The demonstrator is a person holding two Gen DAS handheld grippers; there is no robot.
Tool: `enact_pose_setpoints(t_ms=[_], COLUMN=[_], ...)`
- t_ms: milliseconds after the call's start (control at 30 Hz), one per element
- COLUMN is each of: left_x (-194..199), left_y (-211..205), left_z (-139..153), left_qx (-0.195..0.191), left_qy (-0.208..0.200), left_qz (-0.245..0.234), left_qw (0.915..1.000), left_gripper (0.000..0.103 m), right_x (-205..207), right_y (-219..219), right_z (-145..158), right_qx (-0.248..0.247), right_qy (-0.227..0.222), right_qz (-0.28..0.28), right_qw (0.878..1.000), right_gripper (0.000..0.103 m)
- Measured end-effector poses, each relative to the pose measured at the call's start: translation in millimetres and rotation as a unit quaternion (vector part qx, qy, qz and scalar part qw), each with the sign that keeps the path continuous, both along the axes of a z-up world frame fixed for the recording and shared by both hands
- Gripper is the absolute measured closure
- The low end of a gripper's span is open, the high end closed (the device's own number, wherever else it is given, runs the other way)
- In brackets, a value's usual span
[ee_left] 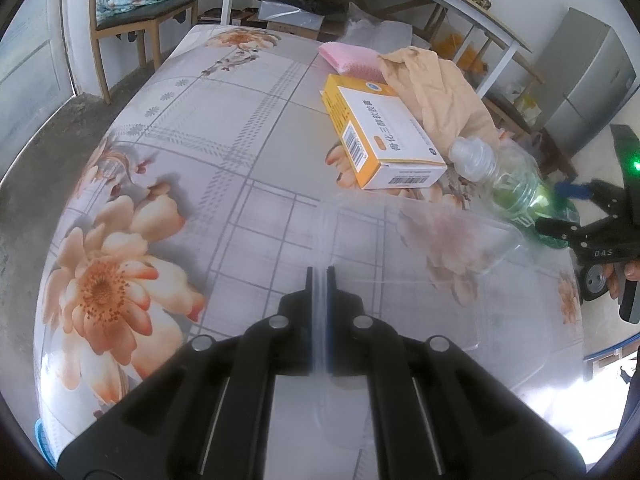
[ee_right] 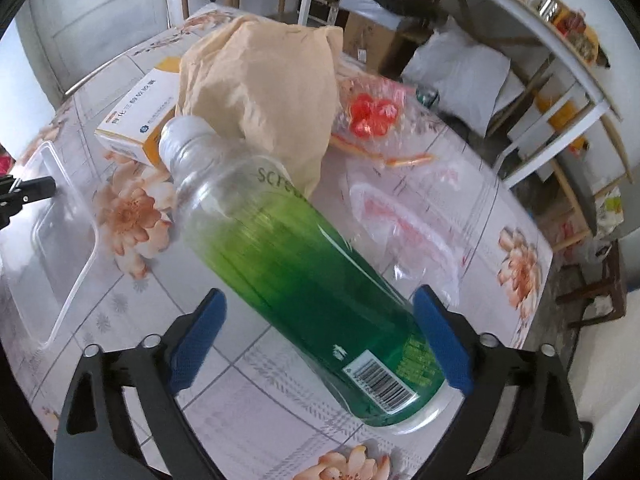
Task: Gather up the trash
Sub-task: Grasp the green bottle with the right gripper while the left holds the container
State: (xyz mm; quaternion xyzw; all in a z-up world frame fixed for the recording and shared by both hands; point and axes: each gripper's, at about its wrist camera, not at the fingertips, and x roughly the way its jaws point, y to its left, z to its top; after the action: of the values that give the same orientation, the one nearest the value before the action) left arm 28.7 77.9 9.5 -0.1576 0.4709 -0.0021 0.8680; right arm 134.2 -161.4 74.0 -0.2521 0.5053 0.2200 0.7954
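Straddling the bottle [ee_right: 304, 268], the right claw [ee_right: 320, 340] stands wide open, one blue pad on each side of the green lower end, and neither pad looks to be pressing on it yet. The bottle lies on its side, long axis slanting away from the claw up to the left, cap toward the box [ee_right: 136, 120], barcode end nearest the claw. The right hand is plainly the nearer one. The left claw [ee_left: 319, 280] is closed on the rim of a clear plastic tub [ee_left: 420, 248], which sits left of the bottle, just beside its neck. Beyond the bottle's cap: one crumpled tan bag [ee_right: 260, 88] touching it and one box to the left of that. Right of the bottle lies clear wrapping [ee_right: 400, 216] with a red piece [ee_right: 372, 116]. Count: one bottle, one tub, one box, one bag.
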Motion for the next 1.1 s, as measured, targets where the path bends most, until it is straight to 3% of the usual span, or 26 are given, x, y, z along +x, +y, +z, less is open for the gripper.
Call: enact_pose_setpoints(t_ms=[167,400,433,467,633,900,1100], left_x=[0,0,0,0,1,-1,-3], left_y=[2,3,3,3,4,0,1], left_z=[0,-1,-1,0,0,1,6], left_qx=[-0.005,-0.009,-0.009,-0.009,-0.012,0.0,0.007], left_qy=[0.001,0.002,0.002,0.003,0.004,0.007,0.001], left_qz=[-0.001,-0.003,-0.003,-0.005,-0.009,-0.017,-0.022], left_qw=[1.0,1.0,1.0,0.9999,0.9999,0.9998,0.9997], left_gripper=[0.101,0.101,0.101,0.101,0.101,0.1,0.101], right_x=[-13,-26,-26,-26,-29,-55,-85], right_y=[-7,20,25,29,36,40,14], right_z=[6,-2,-4,-5,-6,-7,11], right_qx=[0.055,0.018,0.023,0.022,0.01,0.024,0.118], right_qy=[0.063,0.072,0.079,0.078,0.074,0.01,-0.041], right_qz=[-0.002,0.006,0.009,0.011,-0.001,-0.048,-0.12], right_qw=[0.996,0.997,0.997,0.997,0.997,0.998,0.985], right_gripper=[0.015,0.015,0.021,0.037,0.039,0.041,0.043])
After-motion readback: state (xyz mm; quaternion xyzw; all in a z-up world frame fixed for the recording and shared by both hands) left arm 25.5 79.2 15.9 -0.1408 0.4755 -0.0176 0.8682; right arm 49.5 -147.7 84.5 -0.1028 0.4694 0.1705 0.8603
